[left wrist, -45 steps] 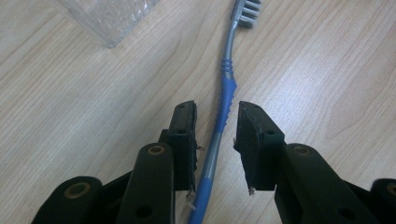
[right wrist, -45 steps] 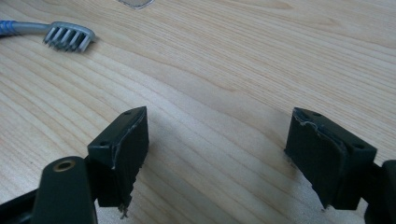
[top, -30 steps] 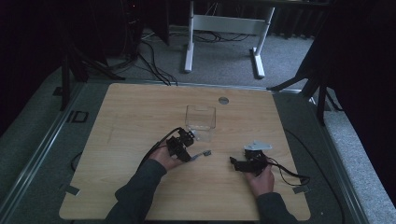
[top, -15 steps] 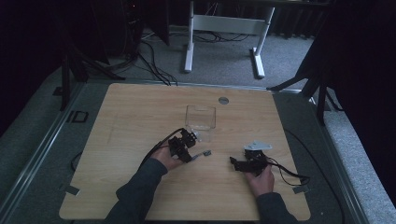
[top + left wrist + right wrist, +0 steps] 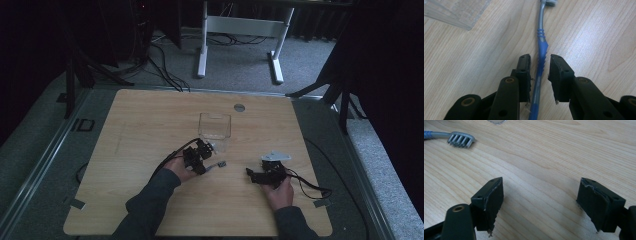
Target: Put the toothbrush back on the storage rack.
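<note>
A blue and grey toothbrush [image 5: 542, 47] lies flat on the wooden table [image 5: 150, 125], its grey bristle head [image 5: 461, 140] pointing toward the right side. My left gripper [image 5: 540, 58] is low over the handle, one jaw on each side and only a narrow gap left, so the jaws are not clamped. In the high view the left gripper [image 5: 200, 159] sits just below the clear box, with the toothbrush [image 5: 218, 164] sticking out to its right. My right gripper [image 5: 541, 187] stands wide open over bare wood with nothing between its jaws, a short way right of the brush head. It is also in the high view [image 5: 251, 175].
A clear plastic box [image 5: 215, 125] stands upright just beyond the left gripper, and its corner [image 5: 454, 10] is close to the jaws. A small round grommet [image 5: 239, 107] is set in the table's far side. Cables trail from both grippers toward the edges.
</note>
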The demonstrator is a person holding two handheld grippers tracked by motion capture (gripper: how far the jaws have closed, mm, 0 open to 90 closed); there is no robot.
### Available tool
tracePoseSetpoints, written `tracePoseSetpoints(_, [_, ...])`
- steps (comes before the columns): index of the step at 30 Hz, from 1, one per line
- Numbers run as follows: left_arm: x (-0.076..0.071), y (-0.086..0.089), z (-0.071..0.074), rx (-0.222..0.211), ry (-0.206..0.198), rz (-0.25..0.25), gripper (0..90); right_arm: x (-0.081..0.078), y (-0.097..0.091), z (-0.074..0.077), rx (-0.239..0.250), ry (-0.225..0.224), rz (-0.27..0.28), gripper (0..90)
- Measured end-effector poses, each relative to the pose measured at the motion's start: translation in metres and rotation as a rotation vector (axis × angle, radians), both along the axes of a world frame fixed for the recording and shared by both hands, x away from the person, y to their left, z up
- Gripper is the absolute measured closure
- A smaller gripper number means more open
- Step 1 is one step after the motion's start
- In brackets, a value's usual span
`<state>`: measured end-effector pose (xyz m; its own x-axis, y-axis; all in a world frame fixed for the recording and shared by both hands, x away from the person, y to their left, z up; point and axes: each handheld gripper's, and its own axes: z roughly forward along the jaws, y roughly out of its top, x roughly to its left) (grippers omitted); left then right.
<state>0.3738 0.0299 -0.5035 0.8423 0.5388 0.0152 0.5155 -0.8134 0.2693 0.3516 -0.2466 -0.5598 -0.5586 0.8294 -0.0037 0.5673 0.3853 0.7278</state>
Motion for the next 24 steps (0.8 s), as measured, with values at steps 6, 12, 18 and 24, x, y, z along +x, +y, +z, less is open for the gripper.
tracePoseSetpoints(6, [0.0007,-0.0038,-0.0027,0.019,0.006,-0.012,71.0,0.0,0.0001,0.0,0.0,0.0,-0.001,21.0])
tracePoseSetpoints(12, [0.0021,-0.0062,-0.0039,0.03,0.001,-0.014,71.4,0.0,0.0,0.0,0.0,0.0,0.0,21.0])
tracePoseSetpoints(18, [0.003,-0.007,-0.0063,0.043,0.0,-0.019,71.6,0.0,0.0,0.0,0.0,0.0,-0.001,21.0])
tracePoseSetpoints(24, [0.0042,-0.0083,-0.0086,0.047,0.003,-0.02,71.6,0.0,0.0001,0.0,0.0,0.0,-0.001,21.0])
